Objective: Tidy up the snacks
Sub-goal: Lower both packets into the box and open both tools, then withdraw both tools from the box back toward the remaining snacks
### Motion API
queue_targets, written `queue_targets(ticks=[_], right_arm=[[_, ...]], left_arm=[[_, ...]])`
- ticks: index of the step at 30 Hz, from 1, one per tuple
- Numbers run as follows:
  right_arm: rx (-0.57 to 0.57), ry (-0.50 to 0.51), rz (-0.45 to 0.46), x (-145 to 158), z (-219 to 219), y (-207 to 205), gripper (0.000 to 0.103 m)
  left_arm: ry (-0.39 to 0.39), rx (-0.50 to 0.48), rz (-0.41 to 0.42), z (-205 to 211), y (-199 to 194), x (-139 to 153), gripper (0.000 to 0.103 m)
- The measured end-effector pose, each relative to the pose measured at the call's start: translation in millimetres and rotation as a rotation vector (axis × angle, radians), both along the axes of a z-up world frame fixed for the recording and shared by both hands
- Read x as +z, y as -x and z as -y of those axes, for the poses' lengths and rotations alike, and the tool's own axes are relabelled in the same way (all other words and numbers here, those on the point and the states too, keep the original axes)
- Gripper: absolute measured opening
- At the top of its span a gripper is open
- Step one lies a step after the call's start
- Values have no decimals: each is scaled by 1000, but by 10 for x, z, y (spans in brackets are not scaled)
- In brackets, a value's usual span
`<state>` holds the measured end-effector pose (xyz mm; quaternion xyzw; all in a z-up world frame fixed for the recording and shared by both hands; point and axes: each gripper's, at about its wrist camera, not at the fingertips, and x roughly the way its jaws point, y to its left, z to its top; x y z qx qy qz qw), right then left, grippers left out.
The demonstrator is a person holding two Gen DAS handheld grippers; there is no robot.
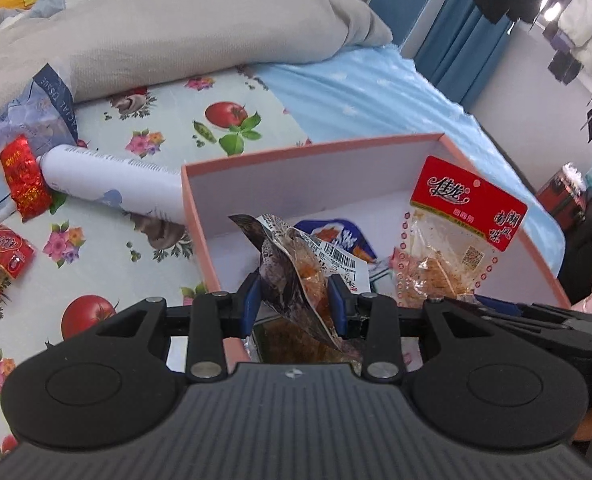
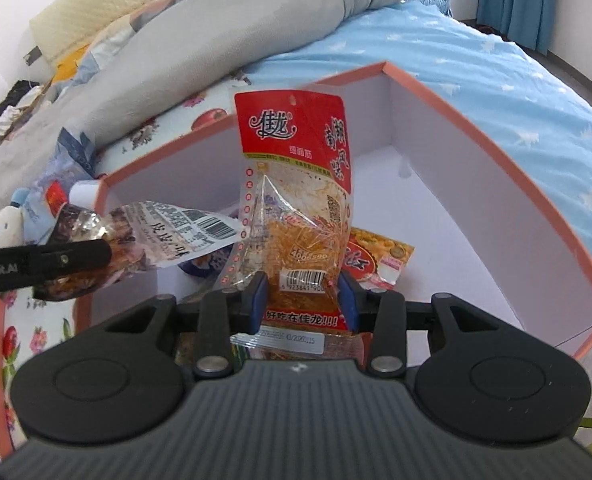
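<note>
Left wrist view: my left gripper [image 1: 296, 298] is clamped on a dark crinkled snack packet [image 1: 296, 276], whose top sticks up toward twelve o'clock over the near wall of the pink box [image 1: 308, 150]. Inside the box lies a blue-and-white packet [image 1: 338, 236]. At two o'clock the red-topped snack packet [image 1: 456, 232] hangs over the box. Out on the flowered cloth [image 1: 167, 120], at nine o'clock, two loose red snacks [image 1: 23, 178] wait beside a white tube [image 1: 111, 178].

Right wrist view: my right gripper [image 2: 302, 294] grips the red-topped snack packet [image 2: 296, 184] by its lower end, upright above the box [image 2: 476, 128]. At nine o'clock the left gripper [image 2: 55, 260] holds its dark packet [image 2: 167, 232] over the box's left wall. An orange packet [image 2: 380, 260] already rests on the floor.

I judge this the drop-off step: both packets are over the box. Next I'd lower each clear of the walls, then let go, aiming for bare floor toward three o'clock.
</note>
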<state>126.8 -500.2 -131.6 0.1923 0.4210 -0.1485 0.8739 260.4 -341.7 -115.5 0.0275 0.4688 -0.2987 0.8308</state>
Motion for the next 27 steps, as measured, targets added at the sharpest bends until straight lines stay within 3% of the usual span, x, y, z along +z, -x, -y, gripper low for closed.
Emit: queue_targets(ticks=[7, 9, 11, 14, 27], right_arm=[[1, -38, -18, -87, 23, 11, 45], [9, -38, -19, -76, 20, 15, 51], [3, -38, -11, -45, 24, 30, 64], [-10, -31, 3, 17, 27, 53, 71], [-15, 17, 131, 546, -242, 317, 71]], left_arm=[[-9, -8, -19, 21, -18, -55, 44], [-16, -7, -25, 31, -10, -52, 63], [-2, -18, -21, 27, 5, -26, 68], [-1, -24, 1, 18, 50, 49, 69], [73, -6, 109, -365, 298, 607, 69]])
